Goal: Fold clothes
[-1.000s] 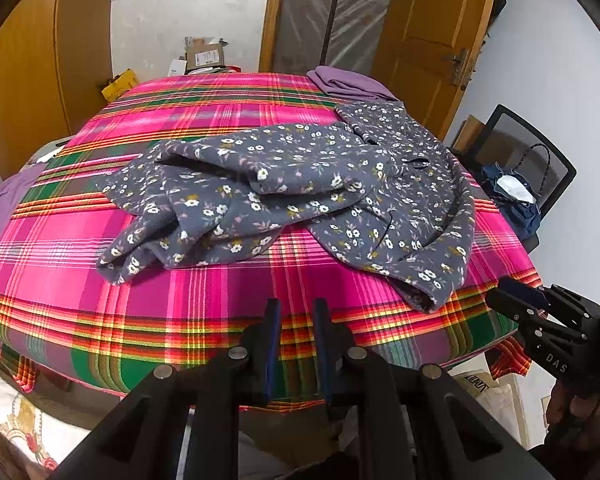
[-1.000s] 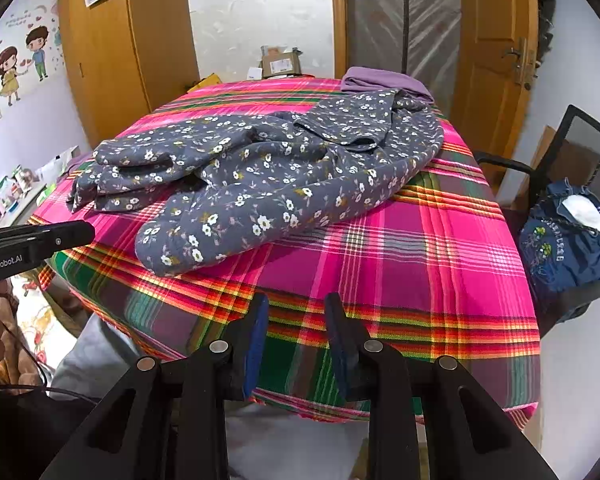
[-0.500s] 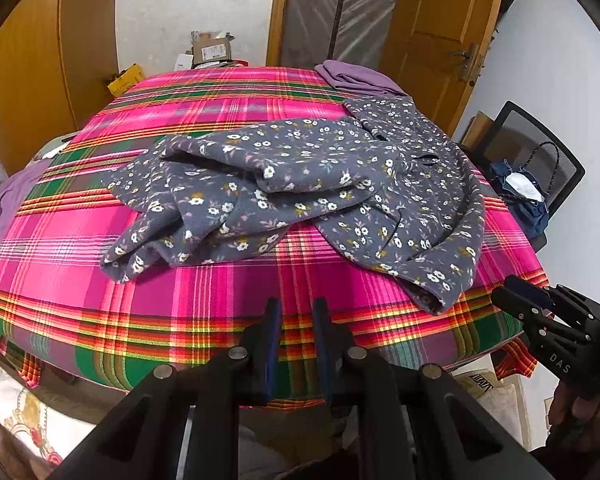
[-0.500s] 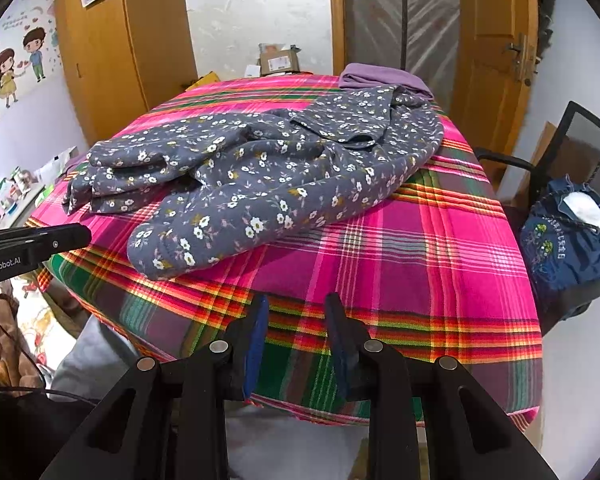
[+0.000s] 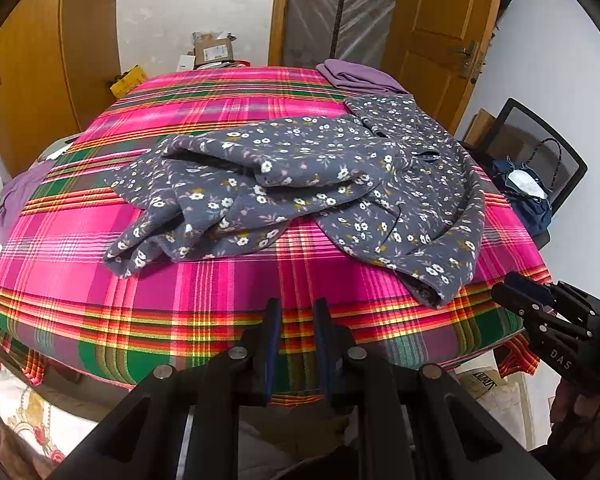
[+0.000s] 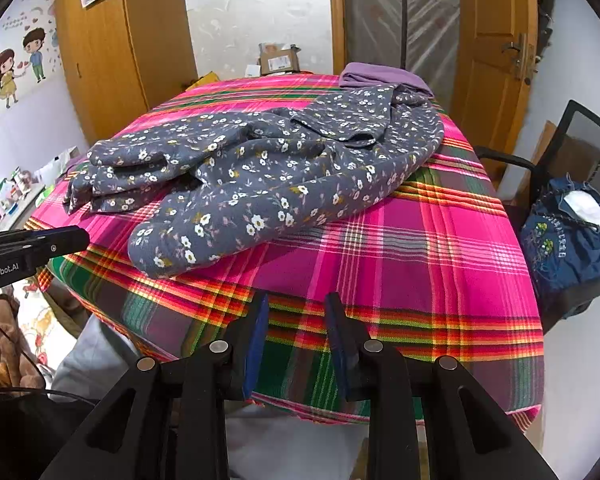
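Observation:
A grey floral garment [image 5: 300, 184] [image 6: 268, 176] lies crumpled and spread across a surface covered in pink plaid cloth [image 5: 220, 288] [image 6: 420, 240]. One sleeve end [image 5: 436, 288] reaches near the front right edge. My left gripper [image 5: 296, 308] hovers at the front edge, short of the garment, open with nothing between its fingers. It also shows at the left of the right wrist view as the left gripper [image 6: 72, 236]. My right gripper [image 6: 297, 300] is likewise open and empty at the front edge. From the left wrist view, the right gripper [image 5: 516, 292] sits just right of the sleeve end.
A folded purple cloth [image 5: 356, 76] [image 6: 380, 74] lies at the far right corner. A black chair with a blue bag [image 6: 568, 240] [image 5: 528, 196] stands to the right. Wooden doors [image 6: 492, 40] and a cardboard box [image 5: 216, 50] stand behind.

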